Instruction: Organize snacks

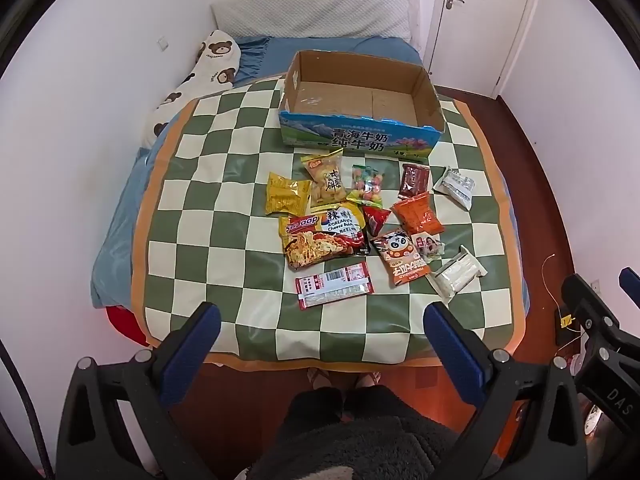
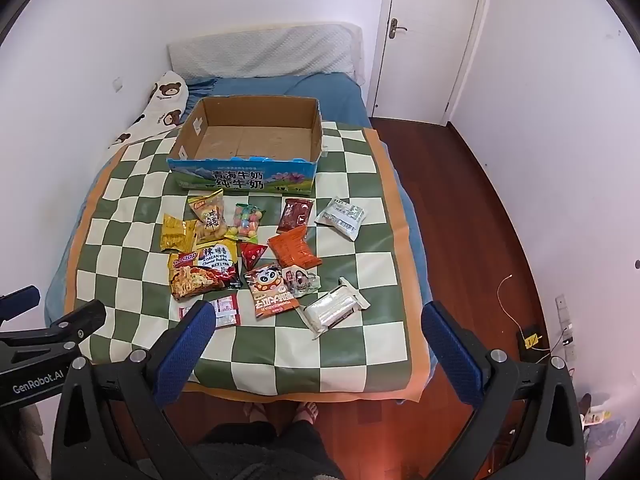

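- The left tongs (image 1: 320, 334) and right tongs (image 2: 318, 332) both stand spread wide and grip nothing; they hang over the near edge of the bed (image 1: 120, 240), well apart from the goods, which suits a start with nothing yet picked.
- The snacks lie loose on the checked mat (image 1: 224, 176) in one cluster near its middle, all flat and within reach, likely laid out for sorting.
- The box (image 1: 360, 136) sits open just behind the cluster, its floor bare, so it probably serves as the place the packs go.
- Nearest the person lie the barcode pack (image 1: 335, 285) and the clear pack (image 1: 458, 276); these look like the easiest first picks.
- The noodle bag (image 1: 320, 240) overlaps the cracker bag (image 1: 324, 182) and touches the yellow bag (image 1: 286, 198), so lifting one may shift another.
- In the right wrist view the left blue finger covers much of the barcode pack.
- The small photo pack (image 1: 429, 246) is too small to read.
- The person's feet (image 2: 282, 410) show below the mat; the rest of the body is cut off.
- Each view catches only a corner of the other tool.
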The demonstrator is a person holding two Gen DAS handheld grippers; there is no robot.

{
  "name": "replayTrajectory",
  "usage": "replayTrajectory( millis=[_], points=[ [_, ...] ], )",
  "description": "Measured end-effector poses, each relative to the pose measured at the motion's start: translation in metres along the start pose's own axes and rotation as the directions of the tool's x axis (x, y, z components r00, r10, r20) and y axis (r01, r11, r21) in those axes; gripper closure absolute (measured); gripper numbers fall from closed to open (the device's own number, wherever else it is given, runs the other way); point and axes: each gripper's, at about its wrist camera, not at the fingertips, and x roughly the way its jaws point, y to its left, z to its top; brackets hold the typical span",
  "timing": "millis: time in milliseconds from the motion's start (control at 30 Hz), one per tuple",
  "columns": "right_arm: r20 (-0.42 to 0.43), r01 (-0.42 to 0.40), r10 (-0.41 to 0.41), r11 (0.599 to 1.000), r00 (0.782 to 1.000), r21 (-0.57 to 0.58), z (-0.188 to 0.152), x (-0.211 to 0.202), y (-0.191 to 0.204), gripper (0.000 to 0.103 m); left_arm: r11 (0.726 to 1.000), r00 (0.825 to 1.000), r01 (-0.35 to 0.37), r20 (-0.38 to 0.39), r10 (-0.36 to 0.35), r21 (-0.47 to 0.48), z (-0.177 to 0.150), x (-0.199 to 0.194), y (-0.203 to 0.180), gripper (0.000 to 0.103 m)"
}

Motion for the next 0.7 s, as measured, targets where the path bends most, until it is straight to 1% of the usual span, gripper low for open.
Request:
replayTrajectory(
  millis=[200,300,367,400,467,500,567,600,700],
  points=[
    [0.005,-0.001,0.001,1.0,1.0,-0.003,0.0,-0.001,0.001,0.0,1.0,1.0,0.001,0.011,-0.001,-0.001,0.001,0.001,0.001,0.0],
    [0.007,-0.002,0.002,1.0,1.0,-0.006,0.001,0.001,-0.001,0.0,1.0,1.0,0.003,0.017,-0.003,0.0,0.003,-0.005,0.006,0.0],
    [0.011,-0.004,0.004,1.0,1.0,-0.005,0.005,-0.002,0.006,0.0,1.0,1.0,0.002,0.02,-0.002,0.0,0.004,-0.006,0.009,0.0],
    [0.012,-0.006,0.006,1.0,1.0,-0.004,0.006,-0.001,0.006,0.0,1.0,1.0,-0.005,0.021,0.005,0.004,0.005,-0.007,0.003,0.0],
    [0.016,-0.008,0.008,1.0,1.0,-0.001,0.008,0.001,0.007,0.0,1.0,1.0,-0.007,0.022,0.007,0.006,0.006,-0.006,0.004,0.0],
    [0.025,-0.01,0.01,1.0,1.0,0.005,0.004,-0.006,0.003,0.0,1.0,1.0,-0.009,0.023,0.009,0.006,0.007,-0.006,0.005,0.0],
    [0.031,-0.013,0.012,1.0,0.999,0.01,0.003,-0.007,0.002,0.0,1.0,1.0,-0.007,0.026,0.007,0.004,0.009,-0.008,0.008,0.0],
    [0.032,-0.013,0.012,1.0,0.999,0.011,0.003,-0.007,0.002,0.0,1.0,0.999,-0.009,0.033,0.008,0.014,0.005,-0.013,0.003,0.0],
    [0.032,-0.019,0.019,1.0,0.999,0.02,0.003,-0.006,0.0,0.0,1.0,0.999,-0.009,0.035,0.008,0.015,0.005,-0.013,0.003,0.0]
  ],
)
